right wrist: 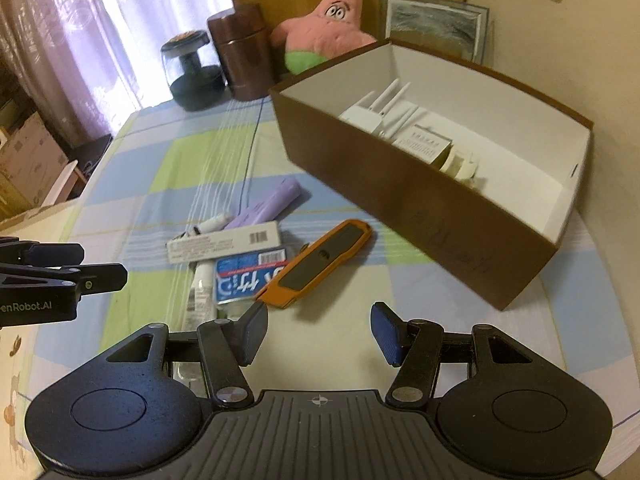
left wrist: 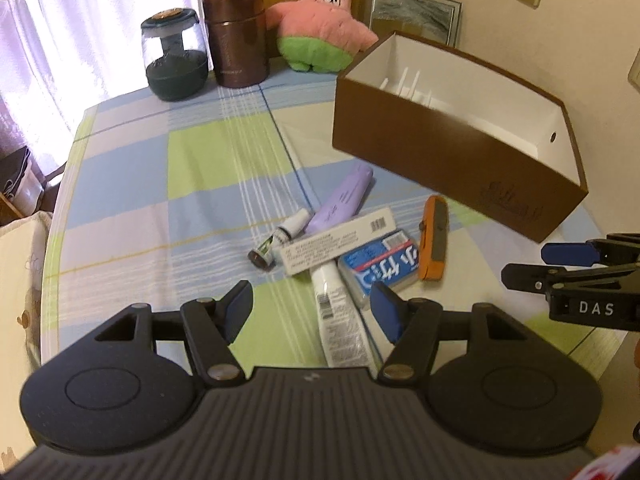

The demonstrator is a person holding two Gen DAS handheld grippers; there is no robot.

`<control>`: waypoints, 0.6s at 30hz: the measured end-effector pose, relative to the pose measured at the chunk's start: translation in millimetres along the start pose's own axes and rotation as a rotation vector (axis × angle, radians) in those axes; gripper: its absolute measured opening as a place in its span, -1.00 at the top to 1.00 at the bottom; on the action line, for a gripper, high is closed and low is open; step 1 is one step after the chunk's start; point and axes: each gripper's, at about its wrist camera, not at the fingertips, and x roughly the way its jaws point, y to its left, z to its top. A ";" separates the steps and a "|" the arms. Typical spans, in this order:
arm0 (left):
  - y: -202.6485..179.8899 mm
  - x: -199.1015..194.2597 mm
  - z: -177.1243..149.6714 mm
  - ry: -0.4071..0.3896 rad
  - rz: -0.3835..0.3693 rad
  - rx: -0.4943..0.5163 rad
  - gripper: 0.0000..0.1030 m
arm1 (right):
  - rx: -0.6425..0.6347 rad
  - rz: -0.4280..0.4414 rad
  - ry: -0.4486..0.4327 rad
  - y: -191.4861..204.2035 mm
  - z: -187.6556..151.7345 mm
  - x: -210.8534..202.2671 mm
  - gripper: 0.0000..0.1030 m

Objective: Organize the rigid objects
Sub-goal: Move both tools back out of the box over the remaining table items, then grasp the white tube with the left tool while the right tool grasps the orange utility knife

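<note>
A pile of small items lies on the checked tablecloth: an orange utility knife [right wrist: 320, 266] [left wrist: 434, 240], a blue packet [left wrist: 380, 266] [right wrist: 250, 276], a long white carton [left wrist: 340, 240] [right wrist: 224, 242], a purple tube [left wrist: 340, 200] [right wrist: 266, 208], a white tube [left wrist: 342, 320] and a small white bottle [left wrist: 280, 238]. Behind them stands a brown box [left wrist: 440, 152] [right wrist: 400, 200] with white items inside. My left gripper [left wrist: 312, 314] hangs open above the white tube. My right gripper [right wrist: 320, 332] is open just short of the knife, nothing between its fingers.
At the table's far end stand a dark glass jar [left wrist: 174, 62], a brown canister [left wrist: 236, 36], a pink plush star [left wrist: 324, 28] and a framed picture [left wrist: 414, 12]. Curtains hang at the left. Cardboard boxes [right wrist: 28, 160] sit on the floor beyond the left edge.
</note>
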 end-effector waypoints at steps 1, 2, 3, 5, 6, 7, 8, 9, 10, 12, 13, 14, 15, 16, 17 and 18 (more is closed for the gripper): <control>0.5 1.0 -3.0 0.005 0.009 0.003 -0.19 | -0.003 0.002 0.006 2.2 -1.5 1.5 -0.05; 0.6 2.0 -5.6 0.009 0.014 0.005 -0.19 | -0.007 0.003 0.012 4.3 -3.2 3.5 -0.05; 1.0 3.3 -8.4 0.016 0.019 0.006 -0.19 | -0.012 0.005 0.019 6.3 -4.8 5.9 -0.06; 2.3 5.9 -13.6 0.028 0.024 0.002 -0.19 | -0.020 0.009 0.032 10.2 -8.2 10.2 -0.05; 3.4 7.5 -15.4 0.034 0.025 0.001 -0.19 | -0.026 0.009 0.041 12.1 -9.6 12.9 -0.05; 4.1 8.9 -17.8 0.041 0.027 -0.001 -0.19 | -0.030 0.010 0.047 14.2 -11.0 14.2 -0.05; 4.5 10.4 -19.7 0.047 0.028 -0.003 -0.19 | -0.035 0.012 0.056 15.8 -12.3 16.7 -0.05; 5.1 12.0 -21.6 0.053 0.030 -0.005 -0.19 | -0.039 0.014 0.061 17.2 -14.0 18.5 -0.05; 5.6 13.8 -23.4 0.060 0.031 -0.007 -0.19 | -0.042 0.015 0.067 18.2 -15.1 20.6 -0.05; 6.6 15.8 -26.3 0.069 0.033 -0.011 -0.19 | -0.047 0.015 0.077 20.4 -17.5 24.3 -0.05; 7.0 17.4 -27.6 0.075 0.034 -0.011 -0.19 | -0.049 0.017 0.080 20.9 -18.4 25.8 -0.05; 7.0 18.9 -28.8 0.080 0.034 -0.012 -0.19 | -0.051 0.018 0.082 21.8 -19.4 27.1 -0.05; 6.8 20.4 -30.0 0.085 0.031 -0.011 -0.19 | -0.053 0.020 0.084 22.6 -20.1 28.2 -0.05; 6.3 22.3 -30.7 0.089 0.029 -0.009 -0.19 | -0.054 0.022 0.085 23.1 -20.7 29.3 -0.05; 5.6 24.3 -31.7 0.093 0.026 -0.008 -0.19 | -0.054 0.024 0.085 23.4 -21.1 30.6 -0.05; 4.8 25.8 -32.2 0.095 0.024 -0.007 -0.19 | -0.051 0.026 0.085 23.6 -21.4 31.5 -0.05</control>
